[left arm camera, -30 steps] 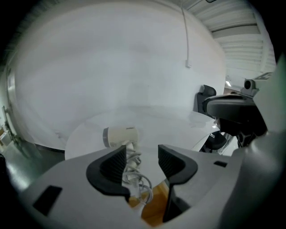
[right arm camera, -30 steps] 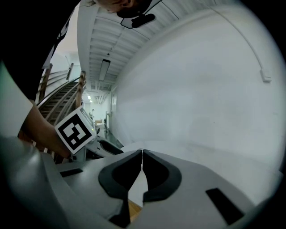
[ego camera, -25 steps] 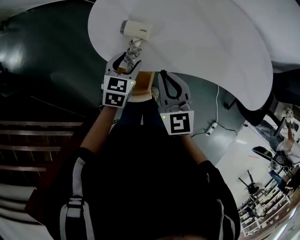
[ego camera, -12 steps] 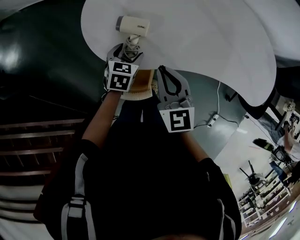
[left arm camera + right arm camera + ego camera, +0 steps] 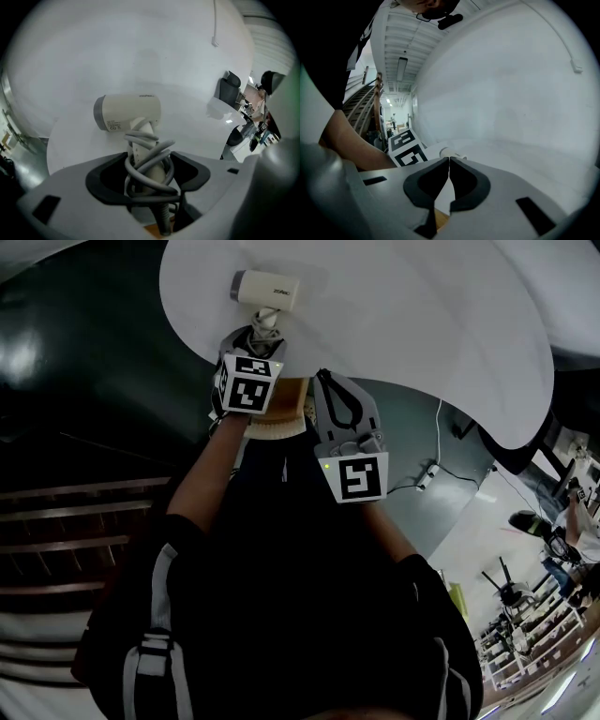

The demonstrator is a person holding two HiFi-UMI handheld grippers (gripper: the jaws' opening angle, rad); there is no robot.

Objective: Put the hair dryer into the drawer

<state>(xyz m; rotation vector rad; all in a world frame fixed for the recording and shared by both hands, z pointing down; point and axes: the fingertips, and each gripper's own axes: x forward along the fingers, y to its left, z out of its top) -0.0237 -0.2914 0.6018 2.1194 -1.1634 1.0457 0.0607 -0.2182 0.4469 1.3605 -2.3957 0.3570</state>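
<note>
A cream hair dryer (image 5: 267, 289) lies on the round white table (image 5: 422, 324) near its front edge, with its grey cord wound round the handle. My left gripper (image 5: 257, 339) points steeply down over that handle. In the left gripper view the wrapped handle (image 5: 147, 161) stands between the jaws, which are closing, and the pads touch the cord loops on both sides; the dryer's body (image 5: 129, 112) lies just beyond. My right gripper (image 5: 331, 392) hangs beside it at the table's edge, shut with nothing in it (image 5: 449, 161).
A tan wooden piece (image 5: 283, 409) shows under the table's edge between the two grippers. Dark steps (image 5: 84, 521) run along the left. A power strip with a cable (image 5: 424, 495) lies on the grey floor at the right, with chairs beyond it.
My left gripper has come down onto the dryer's handle, and its jaws now sit round the cord-wrapped handle. The right gripper has stayed where it was.
</note>
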